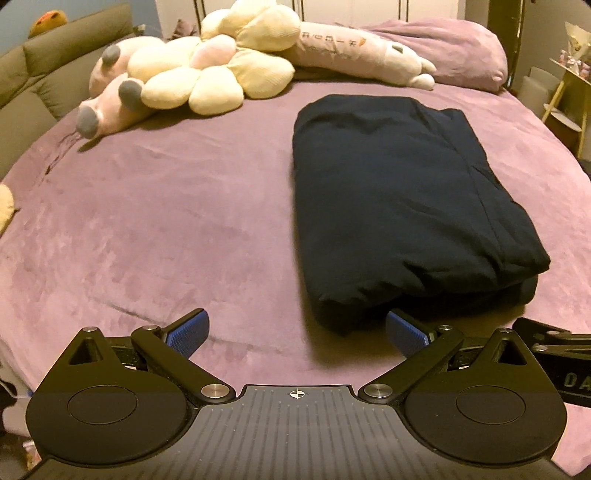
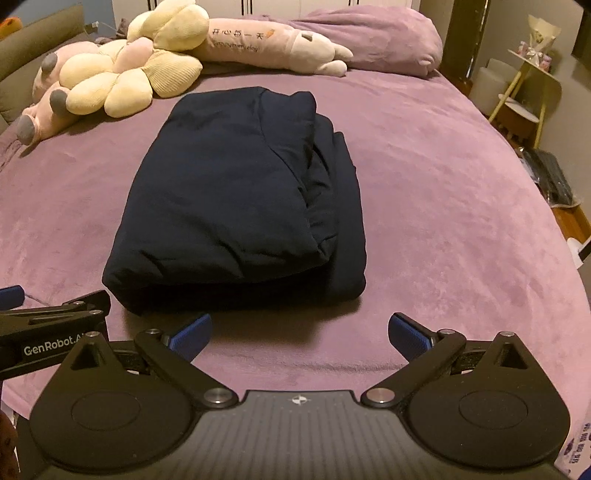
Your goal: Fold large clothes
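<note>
We see a dark navy garment [image 1: 402, 206] lying folded into a thick, roughly rectangular bundle on the purple bed cover [image 1: 166, 221], and we take that bundle as our landmark. Its upper layer is folded over a lower one, whose edges show along the bundle's right side and near end in the right wrist view [image 2: 236, 199]. Our left tool [image 1: 297, 334] sits just in front of the bundle's near end, its two blue-padded fingers spread wide and gripping nothing; the right-hand pad [image 1: 406, 332] is just beside the near edge of the cloth, though we cannot tell whether it touches. Our right tool [image 2: 299, 334] is also just in front of the near end, a little to the bundle's right, jaws spread equally wide and empty, with bare cover between its pads and the cloth. Each tool shows at the edge of the other's view, so the two are side by side at the near end. Beyond the bundle's far left corner lies a cream flower-shaped cushion [image 2: 129, 74] resting against a pink plush toy [image 2: 40, 110] with grey feet. Beyond the far end a long pale plush [image 2: 273, 44] with printed characters lies across the bed, and a purple pillow [image 2: 388, 33] sits behind it.
</note>
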A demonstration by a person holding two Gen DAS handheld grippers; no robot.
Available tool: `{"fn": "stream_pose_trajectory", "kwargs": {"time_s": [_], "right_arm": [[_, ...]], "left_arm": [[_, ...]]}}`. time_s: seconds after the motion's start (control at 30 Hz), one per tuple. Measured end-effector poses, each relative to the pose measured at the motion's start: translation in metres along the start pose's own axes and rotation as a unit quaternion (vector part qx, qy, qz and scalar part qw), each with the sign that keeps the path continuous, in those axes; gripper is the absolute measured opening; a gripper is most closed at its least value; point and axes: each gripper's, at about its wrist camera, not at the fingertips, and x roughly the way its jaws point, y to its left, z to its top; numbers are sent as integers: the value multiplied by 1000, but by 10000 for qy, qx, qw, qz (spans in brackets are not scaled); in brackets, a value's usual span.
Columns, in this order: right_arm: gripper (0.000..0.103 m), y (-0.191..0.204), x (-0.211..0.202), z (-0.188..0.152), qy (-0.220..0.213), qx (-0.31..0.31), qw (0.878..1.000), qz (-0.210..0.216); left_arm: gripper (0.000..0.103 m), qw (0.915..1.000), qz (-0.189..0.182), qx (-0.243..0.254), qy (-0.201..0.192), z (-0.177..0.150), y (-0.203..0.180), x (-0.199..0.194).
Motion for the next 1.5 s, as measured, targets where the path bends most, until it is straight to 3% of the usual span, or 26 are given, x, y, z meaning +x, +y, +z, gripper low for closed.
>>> {"fn": "stream_pose_trajectory", "kwargs": {"time_s": [1.5], "right_arm": [[102,-3,-6,-1,-73,155,9998,-76]], "left_arm": [[103,9999,-94,98,-99,2,1,-6]]}}
